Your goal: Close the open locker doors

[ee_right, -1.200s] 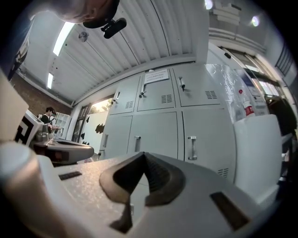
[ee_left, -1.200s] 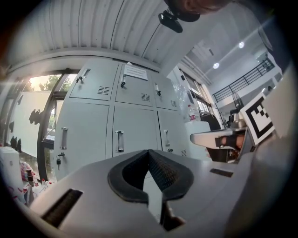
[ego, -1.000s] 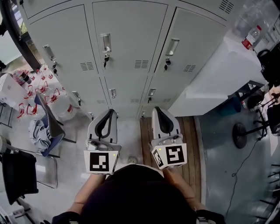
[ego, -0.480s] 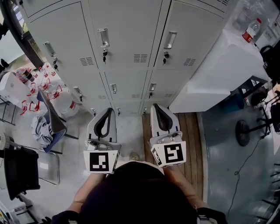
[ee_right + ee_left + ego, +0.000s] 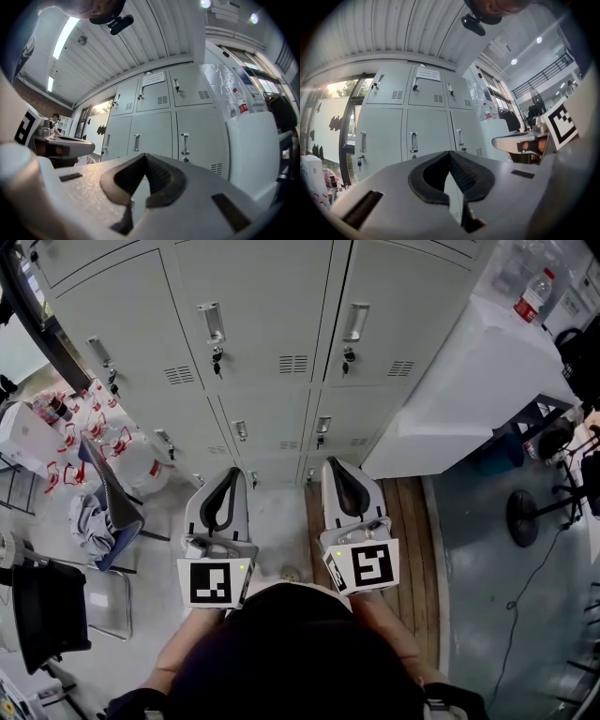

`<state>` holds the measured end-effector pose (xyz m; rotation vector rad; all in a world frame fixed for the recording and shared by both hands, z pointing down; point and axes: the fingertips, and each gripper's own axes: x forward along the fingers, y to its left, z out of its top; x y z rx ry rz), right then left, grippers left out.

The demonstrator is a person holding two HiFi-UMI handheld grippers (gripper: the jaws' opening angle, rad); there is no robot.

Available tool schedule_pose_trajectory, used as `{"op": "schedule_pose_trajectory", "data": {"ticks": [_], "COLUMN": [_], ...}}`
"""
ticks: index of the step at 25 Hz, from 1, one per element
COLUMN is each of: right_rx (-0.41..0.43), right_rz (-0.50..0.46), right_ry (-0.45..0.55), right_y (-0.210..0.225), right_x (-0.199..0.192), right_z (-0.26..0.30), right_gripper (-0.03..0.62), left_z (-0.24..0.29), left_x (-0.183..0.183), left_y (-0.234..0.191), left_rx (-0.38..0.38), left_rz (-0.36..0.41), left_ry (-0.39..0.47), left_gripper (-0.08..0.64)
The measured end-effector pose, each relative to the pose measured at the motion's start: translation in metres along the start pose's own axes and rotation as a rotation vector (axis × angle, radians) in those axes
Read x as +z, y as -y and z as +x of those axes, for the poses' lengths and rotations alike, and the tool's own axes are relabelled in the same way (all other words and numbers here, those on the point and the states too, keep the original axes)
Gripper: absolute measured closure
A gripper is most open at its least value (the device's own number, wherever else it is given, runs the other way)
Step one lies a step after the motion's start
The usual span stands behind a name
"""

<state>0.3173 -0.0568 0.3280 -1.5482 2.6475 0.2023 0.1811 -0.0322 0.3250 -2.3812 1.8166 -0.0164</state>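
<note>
The lockers (image 5: 281, 418) stand straight ahead of us as a grey bank. Every door (image 5: 258, 306) we can see sits flush in its frame, its handle (image 5: 211, 322) upright, and keys (image 5: 217, 360) hang in some of the locks. With the doors shut, whatever the lockers hold is hidden. The head view cuts off the top row. The gripper views show it, with a paper note (image 5: 428, 73) whose print is too small for us to read. The left gripper (image 5: 232, 479) and right gripper (image 5: 333, 467) hang side by side short of the doors, covering part of the bottom row. Each has its jaws pressed together tip to tip and holds nothing. To the right, a white counter (image 5: 459, 381) meets the lockers and carries a bottle (image 5: 531, 296). To the left stands a chair (image 5: 108, 502), partly cut off.
</note>
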Motion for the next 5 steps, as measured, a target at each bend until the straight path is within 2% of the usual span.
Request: {"op": "schedule_pose_trajectory", "data": {"ticks": [5], "right_rx": [-0.002], "right_rz": [0.008], "right_ry": [0.006], "right_y": [0.0043], "right_x": [-0.0011], "right_z": [0.0053], "right_gripper": [0.592], "left_z": [0.0054], "left_x": [-0.001], "left_y": [0.0047], "left_rx": [-0.016], "left_rz": [0.008], "left_ry": [0.008], "left_gripper": [0.56]}}
